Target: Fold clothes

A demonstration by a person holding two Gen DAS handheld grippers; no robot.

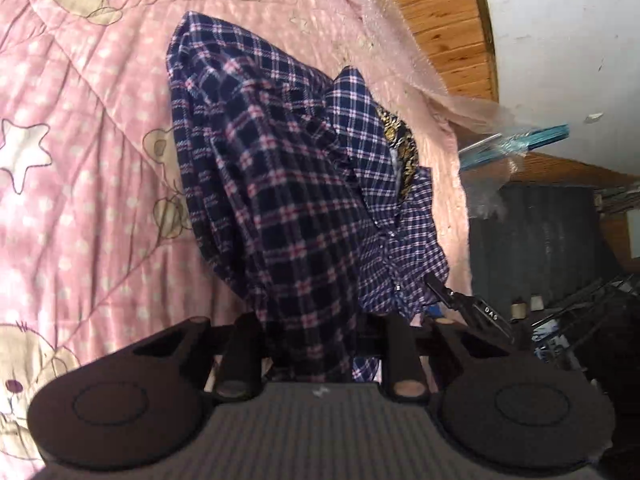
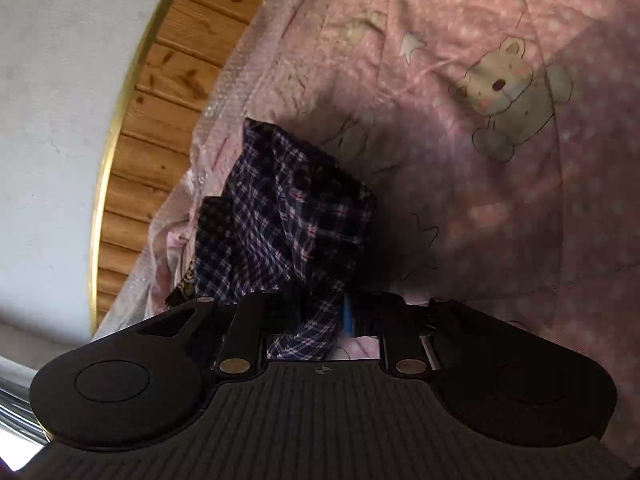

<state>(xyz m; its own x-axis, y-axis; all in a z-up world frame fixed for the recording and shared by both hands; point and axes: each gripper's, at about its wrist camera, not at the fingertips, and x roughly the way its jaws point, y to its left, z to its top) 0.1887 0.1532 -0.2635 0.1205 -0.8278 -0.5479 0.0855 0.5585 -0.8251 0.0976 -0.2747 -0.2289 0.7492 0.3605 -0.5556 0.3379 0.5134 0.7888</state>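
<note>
The navy, white and pink checked flannel shirt (image 1: 280, 184) hangs bunched above a pink quilted bedspread printed with teddy bears and stars (image 1: 88, 128), its far end trailing toward the bed's far edge. In the left wrist view the left gripper (image 1: 316, 344) has the cloth drawn down between its black fingers (image 1: 246, 344), which stand close together, pinched on a thick fold; the fabric fills the gap. To the right in that view, the tip of the other gripper bites the shirt's near right hem.

In the right wrist view the right gripper (image 2: 320, 320) likewise has a fold of the same shirt (image 2: 280, 216) caught between its fingers (image 2: 244, 320), nearly closed on it; a blue pad shows beside the cloth. The shirt hangs in shadow, left of a printed bear.

A pine-plank headboard (image 1: 440, 32) and a white wall (image 1: 560, 40) lie beyond the bed, with a crinkled clear plastic sheet (image 1: 404, 52) along its far edge.
</note>
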